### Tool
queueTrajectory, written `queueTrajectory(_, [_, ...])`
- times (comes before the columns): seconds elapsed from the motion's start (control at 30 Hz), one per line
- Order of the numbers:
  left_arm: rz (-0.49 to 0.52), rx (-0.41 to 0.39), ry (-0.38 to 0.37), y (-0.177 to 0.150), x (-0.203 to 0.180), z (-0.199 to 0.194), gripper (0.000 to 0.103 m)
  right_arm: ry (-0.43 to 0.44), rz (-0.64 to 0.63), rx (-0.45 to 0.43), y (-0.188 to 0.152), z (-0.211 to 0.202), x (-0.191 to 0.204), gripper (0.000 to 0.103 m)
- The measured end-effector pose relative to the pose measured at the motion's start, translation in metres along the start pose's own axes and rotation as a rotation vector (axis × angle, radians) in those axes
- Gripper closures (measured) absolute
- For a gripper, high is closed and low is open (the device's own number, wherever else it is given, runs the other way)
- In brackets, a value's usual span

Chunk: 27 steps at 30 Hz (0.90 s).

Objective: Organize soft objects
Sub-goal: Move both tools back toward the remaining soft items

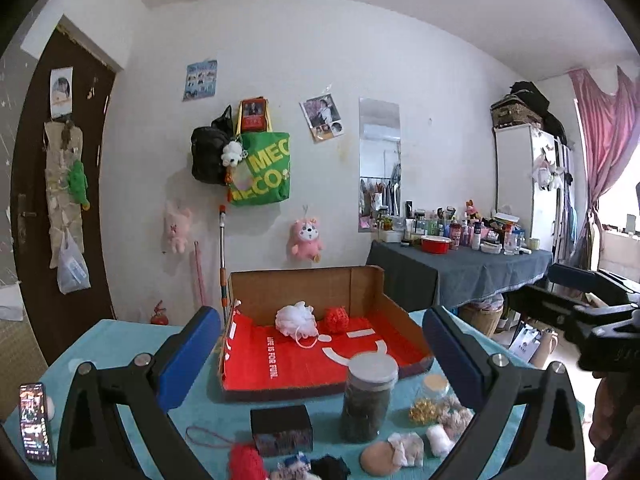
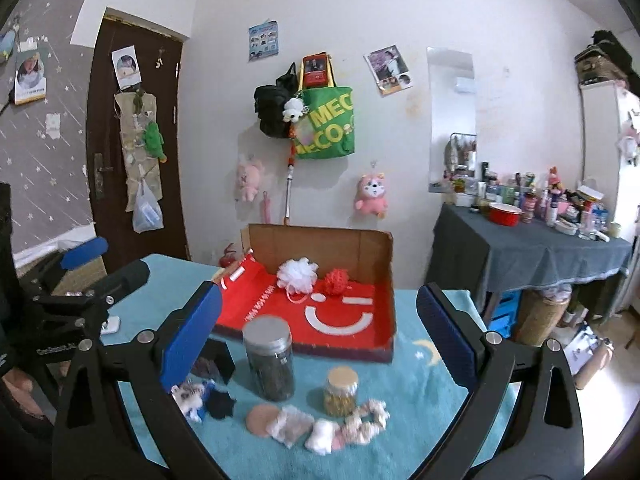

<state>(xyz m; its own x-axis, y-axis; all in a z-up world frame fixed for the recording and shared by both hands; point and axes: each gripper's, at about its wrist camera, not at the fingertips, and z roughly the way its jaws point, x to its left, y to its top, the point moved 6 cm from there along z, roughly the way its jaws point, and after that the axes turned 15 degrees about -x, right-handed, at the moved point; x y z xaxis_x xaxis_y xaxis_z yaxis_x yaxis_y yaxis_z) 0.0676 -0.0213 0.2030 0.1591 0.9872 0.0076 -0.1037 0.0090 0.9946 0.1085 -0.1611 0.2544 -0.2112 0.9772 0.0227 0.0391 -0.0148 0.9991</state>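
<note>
A cardboard box [image 1: 404, 322] [image 2: 382, 240] with a red lining stands on the teal table. In it lie a white mesh pouf [image 1: 296, 319] [image 2: 298, 274] and a red knitted ball [image 1: 335, 319] [image 2: 337, 281]. Soft items lie along the table's near edge: a beige puff [image 2: 259, 420], white cotton pieces [image 2: 320, 436], a cream scrunchie [image 2: 370, 416], a black fluffy piece [image 2: 219, 403] and a red knitted piece [image 1: 245, 462]. My left gripper [image 1: 320, 360] is open and empty above them. My right gripper [image 2: 320, 344] is open and empty too.
A tall dark jar with a grey lid [image 1: 368, 396] [image 2: 271, 358], a small jar of gold bits [image 2: 341, 392] and a black box [image 1: 282, 430] stand among the soft items. A phone [image 1: 36, 422] lies at the left. A cluttered side table [image 2: 532, 248] stands to the right.
</note>
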Motion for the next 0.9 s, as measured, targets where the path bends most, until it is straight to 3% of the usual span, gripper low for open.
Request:
queueTrajectory(0.13, [0.024, -0.017, 0.006, -0.013, -0.011, -0.018, 0.000, -0.040, -0.007, -0.001, -0.024, -0.018, 0.003, 0.004])
queueTrajectory(0.37, [0.017, 0.035, 0.009, -0.056, -0.023, -0.031, 0.000, -0.098, -0.027, -0.013, -0.064, -0.032, 0.003, 0.003])
queueTrajectory(0.9, [0.006, 0.252, 0.040, -0.154, -0.020, -0.021, 0.000, -0.155, 0.041, 0.169, -0.177, -0.014, -0.005, 0.003])
